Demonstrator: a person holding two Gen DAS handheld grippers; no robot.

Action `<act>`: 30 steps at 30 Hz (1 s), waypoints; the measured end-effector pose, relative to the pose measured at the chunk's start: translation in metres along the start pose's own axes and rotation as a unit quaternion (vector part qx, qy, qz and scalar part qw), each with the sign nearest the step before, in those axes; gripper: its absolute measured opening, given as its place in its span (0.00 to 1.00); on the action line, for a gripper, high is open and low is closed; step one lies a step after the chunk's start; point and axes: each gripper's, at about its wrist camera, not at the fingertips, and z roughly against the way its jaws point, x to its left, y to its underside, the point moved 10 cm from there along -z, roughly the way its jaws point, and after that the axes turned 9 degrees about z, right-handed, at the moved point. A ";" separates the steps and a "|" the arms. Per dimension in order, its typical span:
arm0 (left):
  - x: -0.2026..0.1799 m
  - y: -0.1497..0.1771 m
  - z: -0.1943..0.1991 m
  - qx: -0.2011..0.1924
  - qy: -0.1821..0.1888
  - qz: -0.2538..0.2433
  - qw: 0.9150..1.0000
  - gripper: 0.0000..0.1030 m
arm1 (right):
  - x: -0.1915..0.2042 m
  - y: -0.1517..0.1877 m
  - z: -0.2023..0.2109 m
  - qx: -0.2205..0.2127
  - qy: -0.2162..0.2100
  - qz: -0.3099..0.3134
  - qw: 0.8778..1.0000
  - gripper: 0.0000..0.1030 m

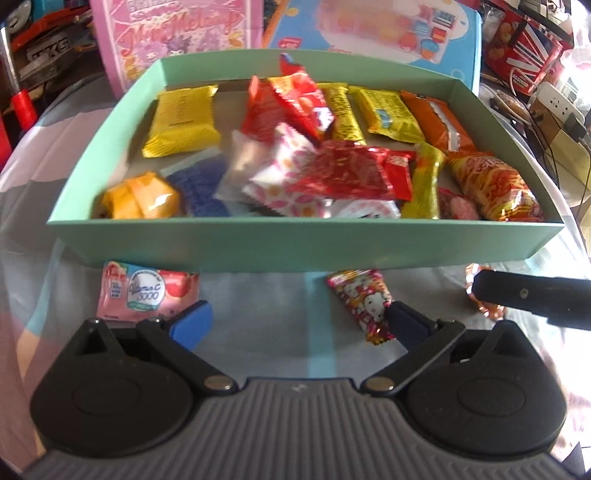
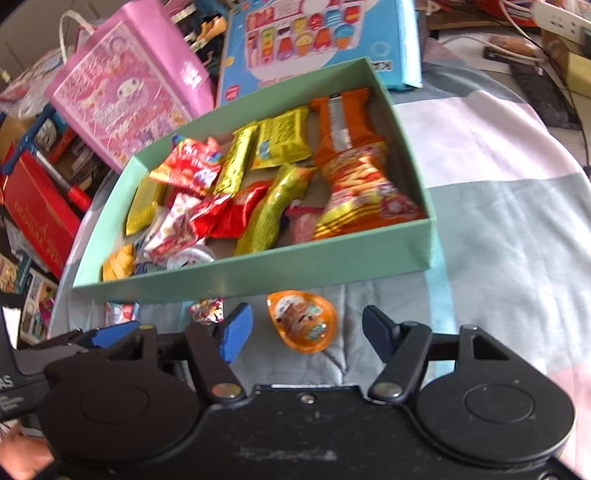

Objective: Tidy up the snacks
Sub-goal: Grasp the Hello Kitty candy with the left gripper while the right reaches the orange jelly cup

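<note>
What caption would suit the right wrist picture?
Open fingers straddle an orange egg-shaped snack lying before a green box of snacks.

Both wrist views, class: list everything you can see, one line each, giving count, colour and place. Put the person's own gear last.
Box: one, mint green, centre of the cloth.
Snacks in box: many; yellow, red, orange, pink; piled inside.
Pink sachet: one, before the box, left.
Cartoon packet: one, red, before the box.
Orange egg: one, before the box, right.
Toy boxes: two, pink and blue, behind.
Left gripper: open, empty.
Right gripper: open, around the egg.
</note>
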 end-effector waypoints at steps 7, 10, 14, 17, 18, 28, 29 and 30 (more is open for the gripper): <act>0.005 -0.001 0.001 -0.002 0.000 -0.003 1.000 1.00 | 0.015 0.004 -0.011 0.007 0.022 0.064 0.998 0.22; -0.005 -0.002 0.002 0.000 0.007 -0.011 1.000 0.96 | 0.009 0.004 -0.009 0.002 0.016 0.049 0.999 0.22; -0.023 -0.002 0.002 0.005 0.024 -0.022 0.999 0.74 | 0.000 0.006 -0.006 -0.005 0.014 0.039 0.999 0.22; -0.032 -0.003 0.001 0.003 0.022 -0.032 0.999 0.55 | -0.007 0.008 -0.003 -0.010 0.010 0.030 0.999 0.22; -0.036 -0.003 0.001 0.002 0.023 -0.038 0.999 0.51 | -0.007 0.009 -0.003 -0.011 0.009 0.028 1.000 0.22; -0.053 0.005 0.006 -0.008 0.026 -0.092 0.995 0.19 | -0.006 0.011 -0.001 -0.024 0.015 0.031 0.999 0.22; -0.051 0.006 0.007 -0.006 0.027 -0.090 0.996 0.19 | -0.005 0.011 0.000 -0.023 0.012 0.030 0.999 0.22; -0.048 0.008 0.009 -0.004 0.029 -0.087 0.996 0.19 | -0.005 0.011 0.001 -0.022 0.009 0.027 0.999 0.22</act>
